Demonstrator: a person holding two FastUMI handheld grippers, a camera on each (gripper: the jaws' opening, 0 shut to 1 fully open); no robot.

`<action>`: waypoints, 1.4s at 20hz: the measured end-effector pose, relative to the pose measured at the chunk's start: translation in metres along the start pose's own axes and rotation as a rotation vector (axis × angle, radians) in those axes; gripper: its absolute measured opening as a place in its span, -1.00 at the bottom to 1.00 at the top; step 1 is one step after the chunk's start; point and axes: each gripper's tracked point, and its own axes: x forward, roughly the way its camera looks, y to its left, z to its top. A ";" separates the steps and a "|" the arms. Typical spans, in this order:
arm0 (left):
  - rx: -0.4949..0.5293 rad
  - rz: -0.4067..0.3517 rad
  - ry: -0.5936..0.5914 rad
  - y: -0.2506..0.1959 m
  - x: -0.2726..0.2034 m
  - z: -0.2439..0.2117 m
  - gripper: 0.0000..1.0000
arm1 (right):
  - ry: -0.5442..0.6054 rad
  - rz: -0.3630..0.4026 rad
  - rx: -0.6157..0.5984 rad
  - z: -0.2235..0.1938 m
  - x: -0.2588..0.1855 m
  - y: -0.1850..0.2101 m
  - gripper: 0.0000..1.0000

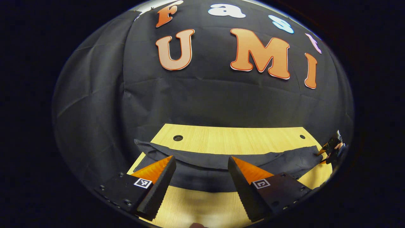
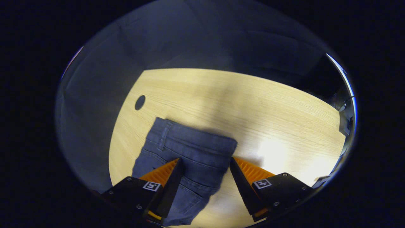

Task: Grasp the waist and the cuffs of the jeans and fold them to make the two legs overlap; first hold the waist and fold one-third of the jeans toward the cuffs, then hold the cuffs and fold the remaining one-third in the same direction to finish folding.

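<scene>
Jeans (image 2: 186, 148) between seemingly open right claw (image 2: 205, 164)

Each wedge-shaped, saw-toothed finger (image 1: 158, 186) of the left gripper (image 1: 202, 164) sits on a black block studded with small screws and bearing a square black-and-white marker tag (image 1: 143, 182). The right gripper (image 2: 205, 164) has the same blocks, screws and marker tags (image 2: 263, 183).

No legible text; only coded square gripper tags.

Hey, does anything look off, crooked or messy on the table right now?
Nothing stands out. The jeans lie flat on the wooden table, waist end toward the table's far edge in the right gripper view. Both tools, left and right, hover open above the denim.
</scene>
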 end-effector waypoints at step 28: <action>-0.067 -0.030 -0.054 0.064 -0.009 0.010 0.97 | -0.380 0.331 -0.619 -0.099 -0.266 0.139 -0.69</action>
